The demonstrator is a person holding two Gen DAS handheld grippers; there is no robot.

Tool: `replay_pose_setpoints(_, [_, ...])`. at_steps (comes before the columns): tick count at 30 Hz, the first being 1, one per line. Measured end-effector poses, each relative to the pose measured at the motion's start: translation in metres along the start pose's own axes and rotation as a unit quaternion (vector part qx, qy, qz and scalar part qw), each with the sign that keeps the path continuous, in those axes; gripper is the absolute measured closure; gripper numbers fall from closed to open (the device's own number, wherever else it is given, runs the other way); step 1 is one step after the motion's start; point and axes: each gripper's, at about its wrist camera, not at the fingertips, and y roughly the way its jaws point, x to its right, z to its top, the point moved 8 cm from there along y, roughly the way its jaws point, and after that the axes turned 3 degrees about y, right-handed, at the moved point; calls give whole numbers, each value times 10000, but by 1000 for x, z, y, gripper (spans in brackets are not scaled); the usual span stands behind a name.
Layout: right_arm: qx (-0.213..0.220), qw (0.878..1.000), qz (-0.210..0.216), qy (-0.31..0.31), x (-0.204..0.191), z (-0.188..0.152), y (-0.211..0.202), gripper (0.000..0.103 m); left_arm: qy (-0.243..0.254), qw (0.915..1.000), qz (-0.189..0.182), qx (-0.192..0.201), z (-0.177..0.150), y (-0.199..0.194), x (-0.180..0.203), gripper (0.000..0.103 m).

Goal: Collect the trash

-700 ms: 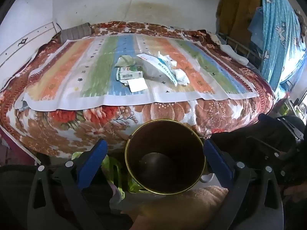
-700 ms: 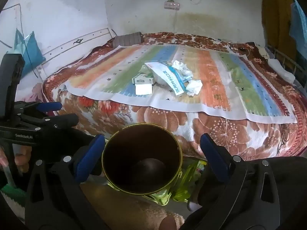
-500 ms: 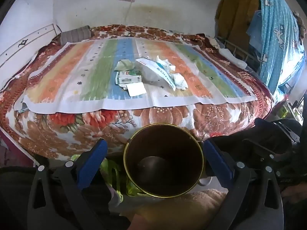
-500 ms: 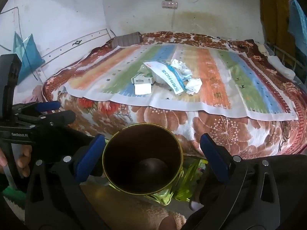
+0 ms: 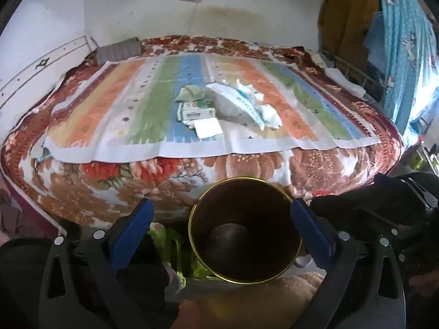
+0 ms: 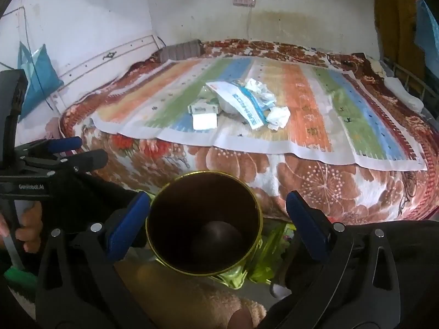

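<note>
Trash lies in a heap on the striped sheet in the middle of the bed: a white and blue plastic packet [image 5: 238,101] [image 6: 241,101], crumpled tissues [image 5: 270,113] [image 6: 278,116], a small green and white box [image 5: 197,111] [image 6: 203,108] and a white card [image 5: 208,127] [image 6: 204,122]. A dark round bin with a gold rim [image 5: 247,200] [image 6: 203,189] stands low by the bed's near edge, below both grippers. My left gripper [image 5: 221,211] and my right gripper [image 6: 218,200] are wide open, far short of the trash, with nothing gripped.
The bed [image 5: 247,164] fills the view, with a grey pillow [image 5: 119,50] at its head. A blue curtain [image 5: 406,54] hangs at the right and a blue bag [image 6: 38,76] at the left wall. Green plastic [image 6: 271,252] lies beside the bin. A hand [image 6: 27,224] holds the left gripper.
Both views have drifted only slightly. The grippers stay wide open, and the trash and the bin lie as before.
</note>
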Motion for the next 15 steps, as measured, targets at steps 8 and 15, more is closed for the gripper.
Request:
replay_pose_setpoints(8, [-57, 10000, 15, 15, 3, -3, 1, 9, 65, 9998, -184, -103, -9, 0, 10, 6])
replay_pose_setpoints(15, [-67, 10000, -40, 14, 4, -2, 1, 9, -17, 9999, -76, -134, -7, -1, 6, 6])
